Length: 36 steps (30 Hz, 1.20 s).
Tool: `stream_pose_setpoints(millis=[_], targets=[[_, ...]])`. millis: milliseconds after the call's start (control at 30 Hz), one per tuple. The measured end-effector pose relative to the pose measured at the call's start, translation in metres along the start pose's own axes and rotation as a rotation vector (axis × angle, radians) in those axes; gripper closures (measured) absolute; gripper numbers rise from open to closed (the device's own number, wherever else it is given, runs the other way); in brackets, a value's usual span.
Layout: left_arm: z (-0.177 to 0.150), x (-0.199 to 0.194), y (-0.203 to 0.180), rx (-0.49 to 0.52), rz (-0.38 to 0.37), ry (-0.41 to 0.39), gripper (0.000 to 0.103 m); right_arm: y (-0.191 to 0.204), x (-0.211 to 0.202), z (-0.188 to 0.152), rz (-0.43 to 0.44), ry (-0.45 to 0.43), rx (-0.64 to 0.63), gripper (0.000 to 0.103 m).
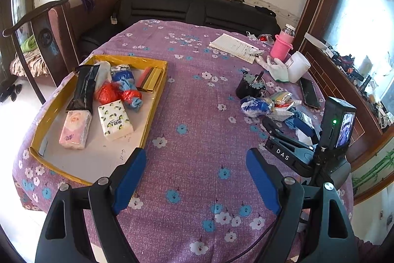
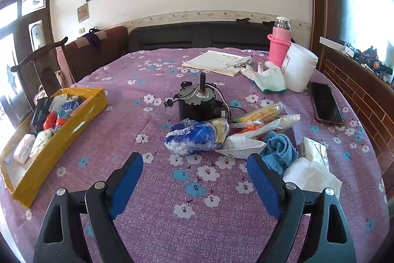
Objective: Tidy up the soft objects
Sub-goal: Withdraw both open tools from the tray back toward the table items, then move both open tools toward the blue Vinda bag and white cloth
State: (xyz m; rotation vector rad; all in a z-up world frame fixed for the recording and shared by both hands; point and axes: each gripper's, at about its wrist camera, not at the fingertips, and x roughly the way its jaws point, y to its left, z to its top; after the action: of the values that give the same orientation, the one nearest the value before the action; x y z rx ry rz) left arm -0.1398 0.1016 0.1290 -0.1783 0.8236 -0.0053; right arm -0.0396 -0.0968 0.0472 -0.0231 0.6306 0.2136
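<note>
Over purple tablecloth (image 2: pixel 157 226), left claw (image 1: pixel 197 179) agape, right claw (image 2: pixel 194 179) agape, both empty.

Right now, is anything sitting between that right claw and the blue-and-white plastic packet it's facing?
Nothing visible does. Only bare flowered tablecloth lies between the open right gripper and the blue-and-white packet. The black motor stands behind the packet.

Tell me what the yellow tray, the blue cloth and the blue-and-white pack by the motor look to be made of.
Tray: likely cardboard wrapped in glossy yellow tape or film; the walls shine and wrinkle, and the floor is plain and pale.
Cloth: soft terry or microfibre; matte, with a fuzzy looped pile, bunched in folds.
Pack: thin clear plastic film, printed, creased and glinting; the contents look soft, though I cannot tell what they are.
</note>
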Motion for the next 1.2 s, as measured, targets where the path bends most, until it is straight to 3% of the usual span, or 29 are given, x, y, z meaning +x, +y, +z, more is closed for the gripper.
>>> stream_pose_setpoints(millis=[800,1200], targets=[[-0.002,0.049,0.009,-0.021,-0.011,0.09,0.02,0.001,0.015,-0.002,-0.01,0.054,-0.014,0.012],[0.009,0.09,-0.011,0.013,-0.009,0.137,0.02,-0.028,0.004,0.007,-0.083,0.012,0.111,0.012]])
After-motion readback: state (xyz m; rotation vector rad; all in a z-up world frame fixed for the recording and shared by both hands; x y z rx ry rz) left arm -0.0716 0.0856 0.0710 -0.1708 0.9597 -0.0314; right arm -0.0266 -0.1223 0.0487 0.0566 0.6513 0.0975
